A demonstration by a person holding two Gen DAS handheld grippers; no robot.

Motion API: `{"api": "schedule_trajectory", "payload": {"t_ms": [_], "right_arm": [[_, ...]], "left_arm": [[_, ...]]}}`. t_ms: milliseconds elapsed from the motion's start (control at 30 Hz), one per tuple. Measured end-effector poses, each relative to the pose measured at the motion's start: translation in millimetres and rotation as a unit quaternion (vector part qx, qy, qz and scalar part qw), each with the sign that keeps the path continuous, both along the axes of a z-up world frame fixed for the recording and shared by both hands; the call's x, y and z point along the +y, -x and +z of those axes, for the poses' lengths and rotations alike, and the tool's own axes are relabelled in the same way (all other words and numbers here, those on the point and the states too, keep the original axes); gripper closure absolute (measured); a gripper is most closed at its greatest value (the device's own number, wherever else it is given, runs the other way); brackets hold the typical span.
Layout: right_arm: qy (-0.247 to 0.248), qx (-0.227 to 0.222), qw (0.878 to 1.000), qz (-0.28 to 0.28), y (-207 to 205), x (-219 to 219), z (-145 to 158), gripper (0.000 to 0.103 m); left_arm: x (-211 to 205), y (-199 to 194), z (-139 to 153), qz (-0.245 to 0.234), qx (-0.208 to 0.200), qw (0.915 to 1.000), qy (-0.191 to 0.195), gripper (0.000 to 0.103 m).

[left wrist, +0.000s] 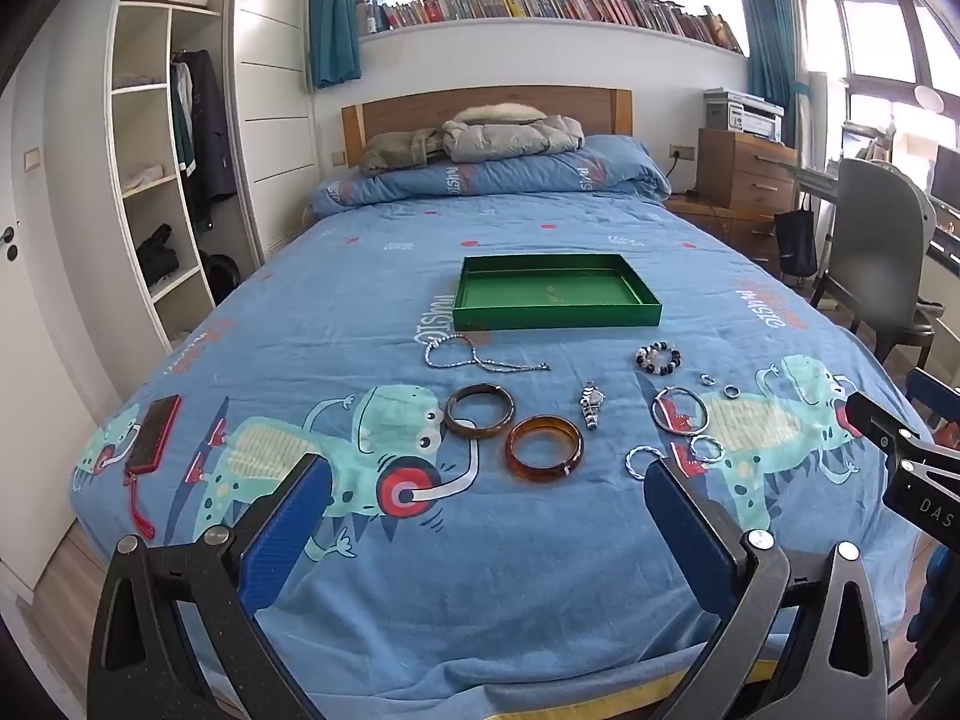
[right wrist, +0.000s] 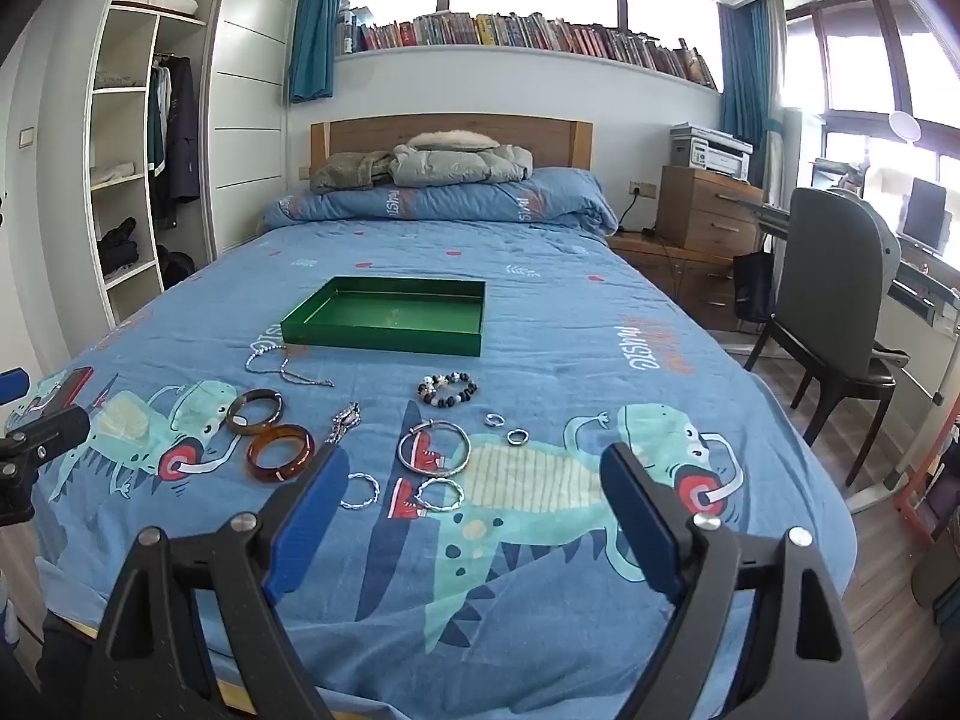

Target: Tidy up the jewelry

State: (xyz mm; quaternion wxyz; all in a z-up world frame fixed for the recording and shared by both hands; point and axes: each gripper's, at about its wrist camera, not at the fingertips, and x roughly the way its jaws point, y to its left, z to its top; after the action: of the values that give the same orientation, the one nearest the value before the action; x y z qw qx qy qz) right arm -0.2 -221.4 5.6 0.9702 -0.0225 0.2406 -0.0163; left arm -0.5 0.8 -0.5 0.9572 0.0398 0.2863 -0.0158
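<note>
An empty green tray sits mid-bed. In front of it lie a silver bead necklace, a dark brown bangle, an amber bangle, a silver watch, a black-and-white bead bracelet, a large silver hoop, two small rings and two twisted silver bangles. My left gripper and right gripper are open, empty, above the bed's near end.
A red phone lies at the bed's left edge. A folded quilt and jackets are at the headboard. A wardrobe stands left; drawers and a chair stand right.
</note>
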Motion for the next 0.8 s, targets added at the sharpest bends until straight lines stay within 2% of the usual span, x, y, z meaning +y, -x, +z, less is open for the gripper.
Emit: {"api": "schedule_trajectory", "payload": {"t_ms": [200, 500, 800], "right_arm": [[-0.003, 0.002, 1.000, 0.000, 2.9, -3.8, -2.3, 0.017], [0.004, 0.000, 1.000, 0.002, 7.0, 7.1, 3.8, 0.017], [0.000, 0.001, 1.000, 0.004, 5.5, 0.5, -4.2, 0.017]], "left_arm": [[-4.1, 6.8, 4.6, -0.001, 0.004, 1.0000, 0.006, 0.001], [6.0, 2.3, -3.0, 0.010, 0.007, 0.9995, 0.029, 0.001], [10.8, -2.4, -7.5, 0.020, 0.017, 0.9992, 0.029, 0.001]]}}
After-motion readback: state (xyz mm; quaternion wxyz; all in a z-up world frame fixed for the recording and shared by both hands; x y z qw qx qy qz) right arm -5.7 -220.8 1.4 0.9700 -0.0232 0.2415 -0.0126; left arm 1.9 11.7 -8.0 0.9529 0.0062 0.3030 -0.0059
